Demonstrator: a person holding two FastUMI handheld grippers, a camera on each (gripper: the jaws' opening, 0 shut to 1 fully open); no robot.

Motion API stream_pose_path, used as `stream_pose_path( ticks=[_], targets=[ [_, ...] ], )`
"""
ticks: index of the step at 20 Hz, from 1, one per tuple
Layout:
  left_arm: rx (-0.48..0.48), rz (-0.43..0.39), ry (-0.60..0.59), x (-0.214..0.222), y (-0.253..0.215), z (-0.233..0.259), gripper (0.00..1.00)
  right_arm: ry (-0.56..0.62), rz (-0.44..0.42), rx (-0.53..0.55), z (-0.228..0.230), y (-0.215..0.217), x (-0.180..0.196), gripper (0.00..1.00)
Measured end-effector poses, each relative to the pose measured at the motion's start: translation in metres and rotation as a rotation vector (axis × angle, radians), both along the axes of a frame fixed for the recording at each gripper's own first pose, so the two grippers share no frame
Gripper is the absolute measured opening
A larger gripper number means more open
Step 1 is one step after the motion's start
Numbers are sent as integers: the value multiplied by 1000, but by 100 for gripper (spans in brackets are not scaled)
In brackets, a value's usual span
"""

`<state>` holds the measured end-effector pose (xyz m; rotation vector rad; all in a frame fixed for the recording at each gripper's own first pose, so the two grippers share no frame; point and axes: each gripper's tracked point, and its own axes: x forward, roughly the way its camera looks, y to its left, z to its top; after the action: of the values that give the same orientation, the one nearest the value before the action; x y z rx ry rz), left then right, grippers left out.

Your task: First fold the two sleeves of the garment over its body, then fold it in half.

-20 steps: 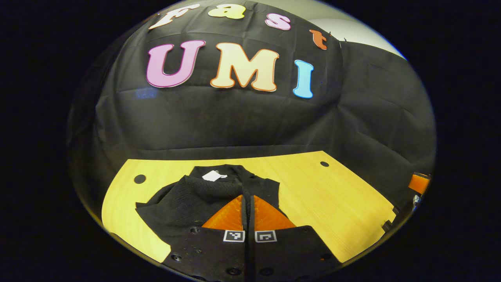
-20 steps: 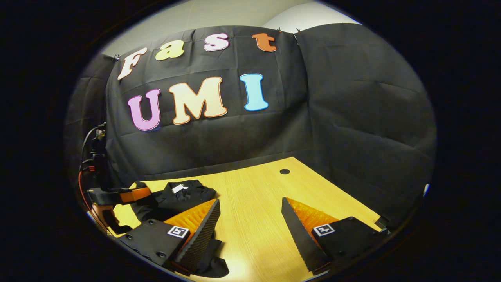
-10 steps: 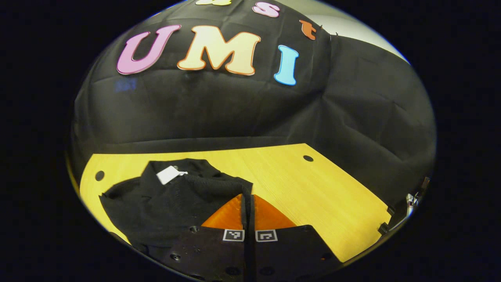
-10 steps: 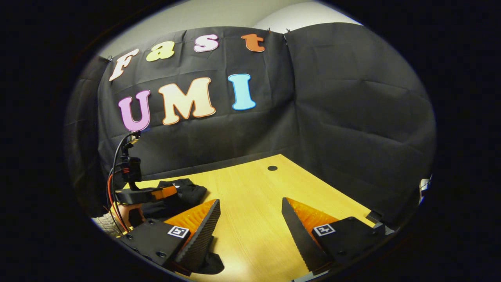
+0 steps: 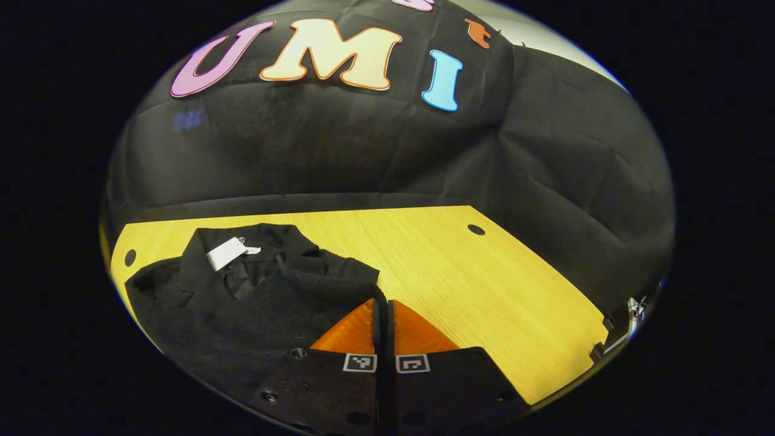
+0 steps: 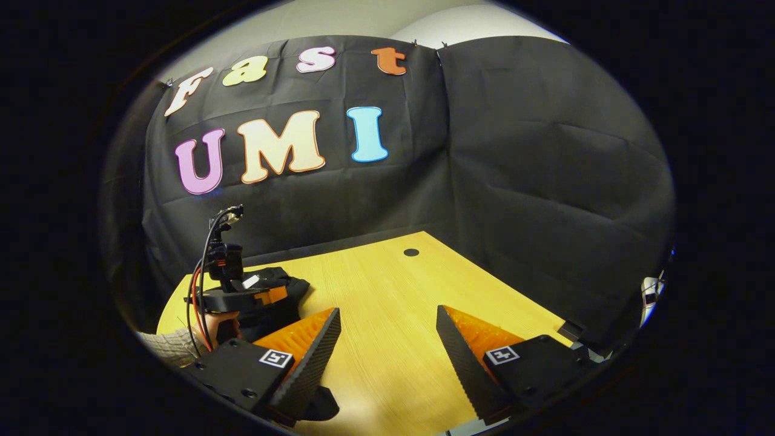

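A black garment (image 5: pixel 242 297) lies bunched on the yellow wooden table (image 5: pixel 484 284), its collar and white label (image 5: pixel 225 252) facing up. My left gripper (image 5: pixel 384 306) is shut, and a fold of the garment's fabric runs up to its tips and between them. In the right gripper view the left gripper (image 6: pixel 242 297) hovers over the garment (image 6: pixel 287 287), held by a hand (image 6: pixel 218 324). My right gripper (image 6: pixel 387 321) stands open over bare table (image 6: pixel 387 290). A scrap of black cloth (image 6: pixel 321 409) lies beneath its left finger.
The black booth wall (image 5: pixel 363 157) stands close behind the table. A round hole (image 5: pixel 476 229) sits near the table's far right corner. The table's right edge (image 5: pixel 596 339) drops off near some fittings. A knitted sleeve (image 6: pixel 166 348) shows at the lower left.
My left gripper has carried the fold of fabric across the garment, which now sits further left in its view. In the right gripper view it moved in toward the middle. My right gripper stayed open.
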<state>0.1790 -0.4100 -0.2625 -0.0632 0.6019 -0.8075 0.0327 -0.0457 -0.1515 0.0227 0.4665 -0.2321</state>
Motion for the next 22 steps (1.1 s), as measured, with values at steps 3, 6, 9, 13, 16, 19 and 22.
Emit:
stream_pose_path(
  ticks=[3, 6, 9, 13, 16, 19, 22],
  targets=[
    [3, -11, 4, 0, -4, -2, 2, 8, 23, -17, 0, 4, 6, 98],
    [-33, -61, 18, -11, -13, 5, 31, 11, 49, -19, -1, 8, 11, 98],
    [-50, -67, -2, -13, -12, 19, 75, 15, 83, -8, -10, 17, 17, 99],
    [-114, 5, -93, -9, 32, 43, 95, 47, 155, -8, -23, 29, 22, 98],
    [-141, 77, -162, -11, 79, 73, 95, 74, 225, -4, -37, 40, 24, 99],
    [-179, 161, -202, -27, 133, 95, 95, 108, 303, 14, -57, 56, 25, 99],
    [-171, 263, -246, -45, 197, 99, 94, 145, 371, 33, -74, 68, 22, 98]
  ],
)
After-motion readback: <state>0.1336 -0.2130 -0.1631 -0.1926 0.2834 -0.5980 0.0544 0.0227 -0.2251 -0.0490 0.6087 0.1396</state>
